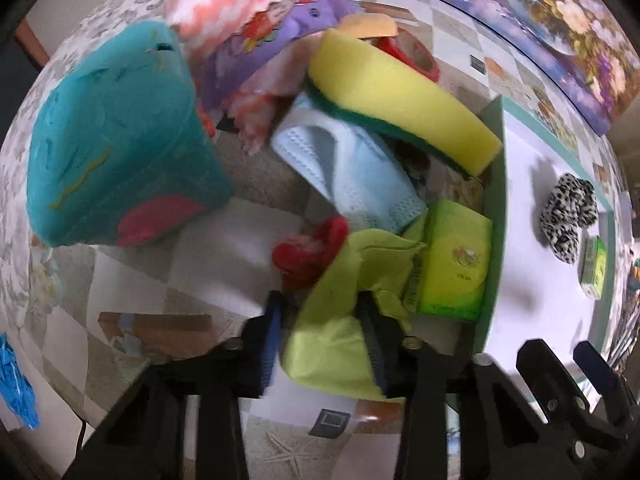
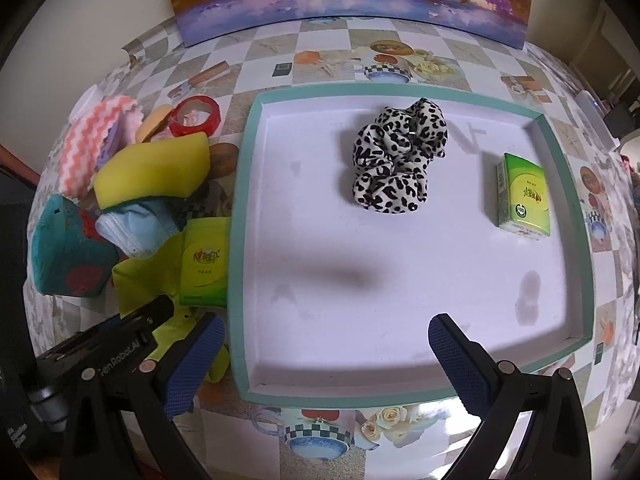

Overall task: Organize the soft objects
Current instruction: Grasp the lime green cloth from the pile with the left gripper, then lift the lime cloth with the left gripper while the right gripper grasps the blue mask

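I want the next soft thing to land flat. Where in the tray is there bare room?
The tray is bare across its left half and along the near rim, in front of the spotted scrunchie and left of the green tissue pack. The pile of soft things beside its left wall is crowded.

The white tray [image 2: 400,280] lies mostly bare, so a hand-held gripper could pass over its near half; only a leopard scrunchie [image 2: 396,160] and a green tissue pack [image 2: 522,196] sit toward its far side. Left of the tray's rim, a crowded pile blocks the desk [image 2: 320,60]: a yellow sponge [image 2: 156,168], a blue mask [image 2: 140,228], a teal plush [image 2: 64,256] and a lime cloth [image 1: 332,344].
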The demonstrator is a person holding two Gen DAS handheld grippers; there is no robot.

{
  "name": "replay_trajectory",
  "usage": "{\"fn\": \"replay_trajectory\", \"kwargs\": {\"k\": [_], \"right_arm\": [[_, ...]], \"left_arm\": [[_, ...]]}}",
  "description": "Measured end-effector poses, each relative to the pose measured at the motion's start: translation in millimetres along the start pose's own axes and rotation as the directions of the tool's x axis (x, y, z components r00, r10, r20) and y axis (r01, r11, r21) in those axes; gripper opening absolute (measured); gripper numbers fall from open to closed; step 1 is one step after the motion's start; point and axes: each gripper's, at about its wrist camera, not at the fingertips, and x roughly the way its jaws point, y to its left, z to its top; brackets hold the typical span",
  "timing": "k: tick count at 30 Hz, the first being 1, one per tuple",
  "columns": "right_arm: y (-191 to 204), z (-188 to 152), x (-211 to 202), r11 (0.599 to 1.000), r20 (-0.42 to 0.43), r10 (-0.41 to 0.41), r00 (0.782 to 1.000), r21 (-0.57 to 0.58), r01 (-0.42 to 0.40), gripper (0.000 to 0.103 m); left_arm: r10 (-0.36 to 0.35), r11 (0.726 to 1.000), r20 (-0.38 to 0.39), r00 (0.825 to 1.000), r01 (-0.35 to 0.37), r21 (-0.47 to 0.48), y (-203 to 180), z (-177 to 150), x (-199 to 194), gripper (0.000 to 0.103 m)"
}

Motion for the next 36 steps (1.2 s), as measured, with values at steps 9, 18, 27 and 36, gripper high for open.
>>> {"fn": "replay_trajectory", "kwargs": {"k": [9,18,27,36], "right_arm": [[0.1,1.6,-4.3,1.0,0.013,0.006,1.0,0.001,-0.006,0.103],[-0.8,5.5,-13.0,1.0,0.038,0.015,0.999,0.007,-0.016,0.103],[3.8,10.1,-21.5,0.999,0.08,0.05,0.996,-0.013,-0.049,0.103],[33.8,12.2,-15.3,0.985,0.087,0.14,0.986,-0.115,-0.13,0.103]], "left_arm": [[-0.041,0.999,0.016,0.999,0.042,-0.005,3.4,-2.3,-16.7,0.021],[-0.104,0.994,0.143,0.984,0.106,-0.005,8.6,-1.2,-64.5,0.011],[-0.159,0.985,0.247,0.956,0.171,-0.028,24.4,1.8,-92.1,0.009],[-0.108,0.987,0.375,0.921,0.145,-0.073,37.5,4.2,-121.0,0.009]]}}
